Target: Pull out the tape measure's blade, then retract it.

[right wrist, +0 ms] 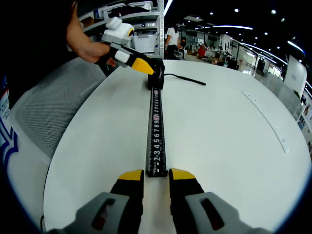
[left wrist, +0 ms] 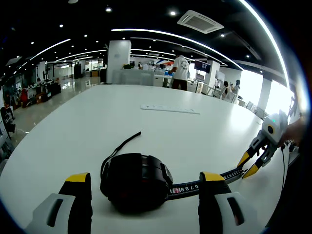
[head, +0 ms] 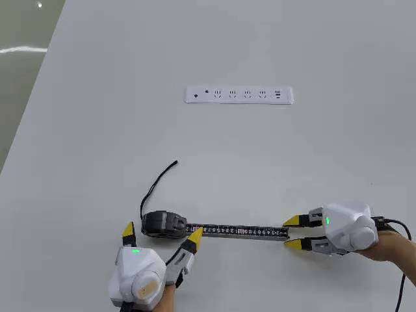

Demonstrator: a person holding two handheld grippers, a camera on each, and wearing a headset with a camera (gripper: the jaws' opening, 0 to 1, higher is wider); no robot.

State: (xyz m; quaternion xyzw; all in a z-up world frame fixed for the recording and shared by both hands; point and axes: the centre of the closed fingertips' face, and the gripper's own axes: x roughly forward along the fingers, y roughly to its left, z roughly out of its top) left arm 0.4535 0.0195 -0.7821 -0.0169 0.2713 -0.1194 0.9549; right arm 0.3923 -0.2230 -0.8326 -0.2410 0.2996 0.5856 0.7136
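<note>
The black tape measure point(head: 162, 223) lies on the white table point(head: 214, 156), its black blade point(head: 237, 231) run out flat to the right. My left gripper point(head: 161, 234) stands open astride the case point(left wrist: 136, 181), one yellow-tipped jaw on each side, with a gap on both sides. My right gripper point(head: 290, 233) is open at the blade's far end point(right wrist: 157, 170), which lies between its two tips point(right wrist: 157, 174); in the head view there is a gap on each side. The blade point(right wrist: 156, 126) runs straight away to the case point(right wrist: 156, 79).
The case's black wrist strap point(head: 156, 185) curls away behind it. A white power strip point(head: 239, 95) lies further back on the table. The table's left edge point(head: 29, 104) drops to the floor. A black cable point(head: 406, 260) trails from the right hand.
</note>
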